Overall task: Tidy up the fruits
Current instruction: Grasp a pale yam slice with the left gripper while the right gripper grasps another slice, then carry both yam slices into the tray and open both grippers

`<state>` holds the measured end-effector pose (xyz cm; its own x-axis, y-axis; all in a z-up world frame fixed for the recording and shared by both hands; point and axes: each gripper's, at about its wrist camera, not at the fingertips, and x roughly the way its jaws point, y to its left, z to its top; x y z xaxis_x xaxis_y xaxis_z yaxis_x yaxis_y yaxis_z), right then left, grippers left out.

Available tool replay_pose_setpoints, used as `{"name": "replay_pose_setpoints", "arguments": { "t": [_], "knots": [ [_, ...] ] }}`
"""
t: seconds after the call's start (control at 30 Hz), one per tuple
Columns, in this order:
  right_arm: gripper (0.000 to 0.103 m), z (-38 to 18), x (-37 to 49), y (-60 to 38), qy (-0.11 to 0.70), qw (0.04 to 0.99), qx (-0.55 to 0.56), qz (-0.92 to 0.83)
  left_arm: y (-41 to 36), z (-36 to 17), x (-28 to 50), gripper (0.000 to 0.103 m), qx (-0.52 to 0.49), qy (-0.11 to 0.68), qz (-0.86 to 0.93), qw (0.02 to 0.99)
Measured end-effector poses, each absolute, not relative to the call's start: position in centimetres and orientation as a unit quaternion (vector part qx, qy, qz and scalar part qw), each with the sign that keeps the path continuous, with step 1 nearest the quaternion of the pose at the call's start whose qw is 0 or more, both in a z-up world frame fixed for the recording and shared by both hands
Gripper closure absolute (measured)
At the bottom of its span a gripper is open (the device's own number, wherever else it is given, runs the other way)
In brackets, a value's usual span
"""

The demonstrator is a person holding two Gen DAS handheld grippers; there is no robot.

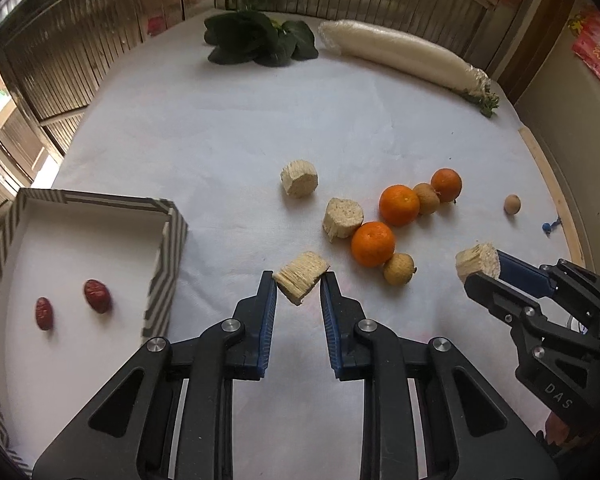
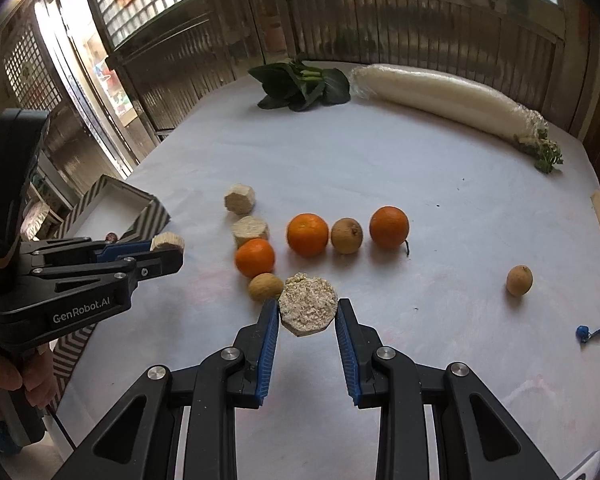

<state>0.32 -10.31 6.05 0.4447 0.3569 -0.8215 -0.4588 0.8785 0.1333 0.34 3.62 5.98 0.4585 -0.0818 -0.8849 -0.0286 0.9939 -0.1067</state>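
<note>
My left gripper [image 1: 299, 280] is shut on a pale fibrous chunk [image 1: 300, 276], held just above the white cloth. My right gripper [image 2: 308, 308] is shut on another such chunk [image 2: 308, 305]; it also shows at the right of the left wrist view as the right gripper [image 1: 480, 270]. The left gripper [image 2: 168, 250] appears at the left of the right wrist view. Two more chunks [image 1: 299, 178] [image 1: 342, 217] lie on the cloth beside three oranges [image 1: 373, 243] [image 1: 399, 205] [image 1: 446, 185] and brown longans [image 1: 399, 268] [image 1: 426, 198] [image 1: 512, 204]. A striped box [image 1: 168, 256] holds two red dates [image 1: 97, 295] [image 1: 44, 313].
At the far side lie dark leafy greens [image 1: 256, 42] and a long white wrapped radish [image 1: 404, 54]. A small blue object [image 1: 550, 226] sits near the table's right edge. Wooden shutters stand behind the table. A person's hand [image 2: 4, 384] holds the left gripper's handle.
</note>
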Motion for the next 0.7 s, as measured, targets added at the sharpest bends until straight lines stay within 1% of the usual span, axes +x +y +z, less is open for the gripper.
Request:
{"name": "replay_pose_setpoints", "arguments": {
  "t": [0.4,0.7],
  "knots": [
    [0.075,7.9,-1.8,-6.8,0.448,0.849,-0.070,0.270,6.2,8.1,-2.4,0.081,-0.051,0.501,0.013,0.864],
    [0.075,8.3,-2.9,-1.8,0.440,0.837,-0.092,0.311,10.5,8.6,-4.6,0.081,-0.066,0.495,0.052,0.865]
  ]
}}
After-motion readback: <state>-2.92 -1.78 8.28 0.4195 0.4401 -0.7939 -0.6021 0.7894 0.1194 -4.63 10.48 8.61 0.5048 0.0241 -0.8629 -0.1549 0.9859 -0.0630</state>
